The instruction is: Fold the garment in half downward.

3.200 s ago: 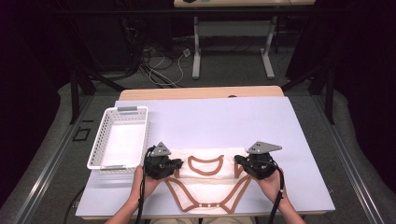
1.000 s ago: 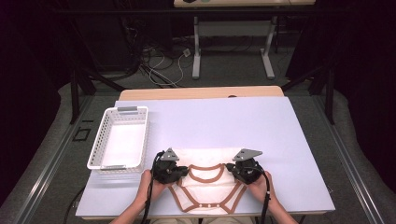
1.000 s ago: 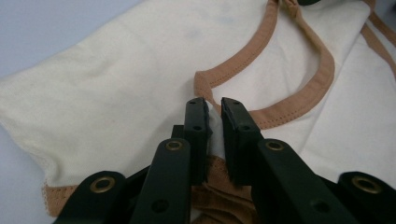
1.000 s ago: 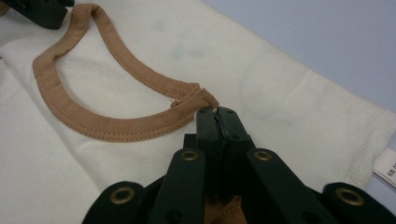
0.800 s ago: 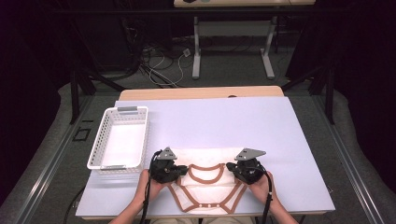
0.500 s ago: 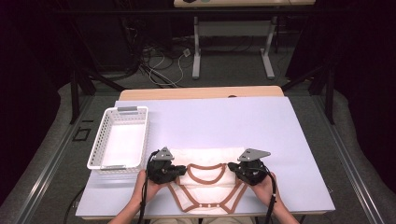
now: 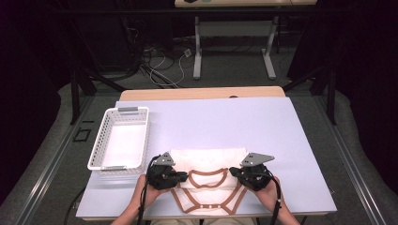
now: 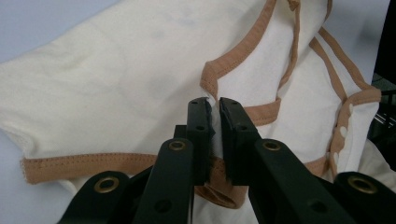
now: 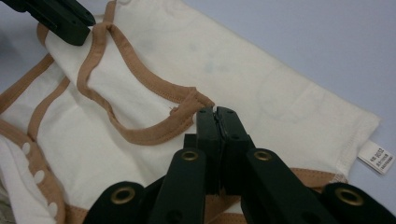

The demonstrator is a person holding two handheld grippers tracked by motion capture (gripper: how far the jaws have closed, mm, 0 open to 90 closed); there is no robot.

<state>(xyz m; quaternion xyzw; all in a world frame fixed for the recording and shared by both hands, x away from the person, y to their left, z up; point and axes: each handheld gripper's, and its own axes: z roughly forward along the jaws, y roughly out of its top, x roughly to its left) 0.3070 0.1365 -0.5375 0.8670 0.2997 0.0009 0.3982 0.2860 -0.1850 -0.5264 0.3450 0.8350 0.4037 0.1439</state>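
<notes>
The left tool was clamped on the left shoulder of a cream bodysuit with brown trim, and the right tool pinched its right shoulder. The bodysuit lay near the front edge of the desk, just right of a white basket.

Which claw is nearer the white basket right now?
Left. The left claw grips the bodysuit just off the basket's near right corner; the right claw holds the garment's far side.
</notes>
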